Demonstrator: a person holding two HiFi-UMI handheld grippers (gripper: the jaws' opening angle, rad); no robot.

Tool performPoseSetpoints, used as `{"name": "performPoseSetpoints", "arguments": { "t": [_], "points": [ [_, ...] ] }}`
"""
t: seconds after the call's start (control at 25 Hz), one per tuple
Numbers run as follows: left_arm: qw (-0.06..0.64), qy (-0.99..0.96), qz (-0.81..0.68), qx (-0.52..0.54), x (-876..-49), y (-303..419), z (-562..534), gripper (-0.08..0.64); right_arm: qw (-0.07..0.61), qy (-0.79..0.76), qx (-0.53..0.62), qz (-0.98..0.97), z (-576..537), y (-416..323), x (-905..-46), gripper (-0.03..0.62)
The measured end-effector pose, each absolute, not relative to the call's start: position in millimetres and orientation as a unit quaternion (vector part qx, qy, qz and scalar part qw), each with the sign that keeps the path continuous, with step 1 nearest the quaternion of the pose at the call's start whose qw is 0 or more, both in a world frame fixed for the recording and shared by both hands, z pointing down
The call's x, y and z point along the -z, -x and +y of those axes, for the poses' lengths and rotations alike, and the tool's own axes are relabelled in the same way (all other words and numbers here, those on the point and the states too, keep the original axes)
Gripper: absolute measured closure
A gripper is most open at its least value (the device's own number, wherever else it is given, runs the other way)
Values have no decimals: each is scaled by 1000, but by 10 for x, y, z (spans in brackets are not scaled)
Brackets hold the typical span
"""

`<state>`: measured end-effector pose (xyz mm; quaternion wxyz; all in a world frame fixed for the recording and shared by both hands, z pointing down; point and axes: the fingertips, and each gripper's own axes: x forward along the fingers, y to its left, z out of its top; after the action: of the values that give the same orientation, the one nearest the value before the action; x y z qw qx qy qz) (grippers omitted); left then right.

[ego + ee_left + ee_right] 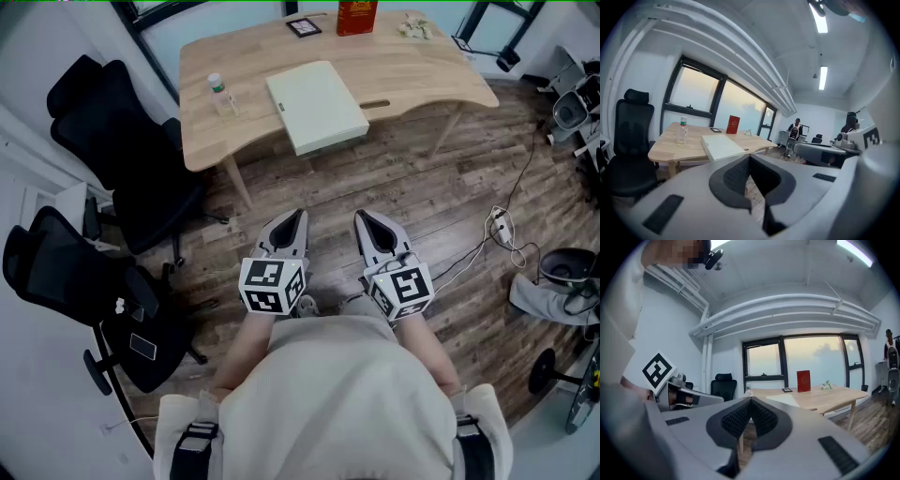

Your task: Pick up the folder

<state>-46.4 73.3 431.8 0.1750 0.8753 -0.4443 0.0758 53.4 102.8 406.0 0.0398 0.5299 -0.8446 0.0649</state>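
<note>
Close to the person's body, the left gripper (292, 220) and right gripper (366, 222) hang side by side, jaws pressed together on nothing. This looks like the approach step (neither is near the desk). Ahead, the pale folder (316, 105) lies flat on the wooden table (422, 80); reaching it calls for moving forward and parting the jaws.
</note>
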Motion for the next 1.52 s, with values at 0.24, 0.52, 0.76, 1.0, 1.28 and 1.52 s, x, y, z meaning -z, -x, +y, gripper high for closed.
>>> {"name": "performPoseSetpoints", "arguments": {
  "t": [0.24,0.52,0.76,1.0,1.28,1.52],
  "points": [
    [187,-870,-450,-67,-4354,544,786,540,40,-532,-63,-844,1102,-517,-4082,574],
    [182,-876,-440,-71,-4349,583,754,540,29,-520,-71,-851,1131,-402,-4087,574],
    [184,-878,-436,-70,-4355,639,734,540,30,-529,-76,-844,1128,-357,-4104,574],
    [200,-873,-440,-65,-4398,806,707,540,21,-538,-92,-837,1116,-305,-4113,574],
    [214,-869,-442,-63,-4441,959,692,540,31,-542,-95,-834,1137,-211,-4139,574],
    [216,-867,-444,-66,-4469,927,568,540,35,-546,-100,-831,1048,-268,-4155,574]
  ]
}}
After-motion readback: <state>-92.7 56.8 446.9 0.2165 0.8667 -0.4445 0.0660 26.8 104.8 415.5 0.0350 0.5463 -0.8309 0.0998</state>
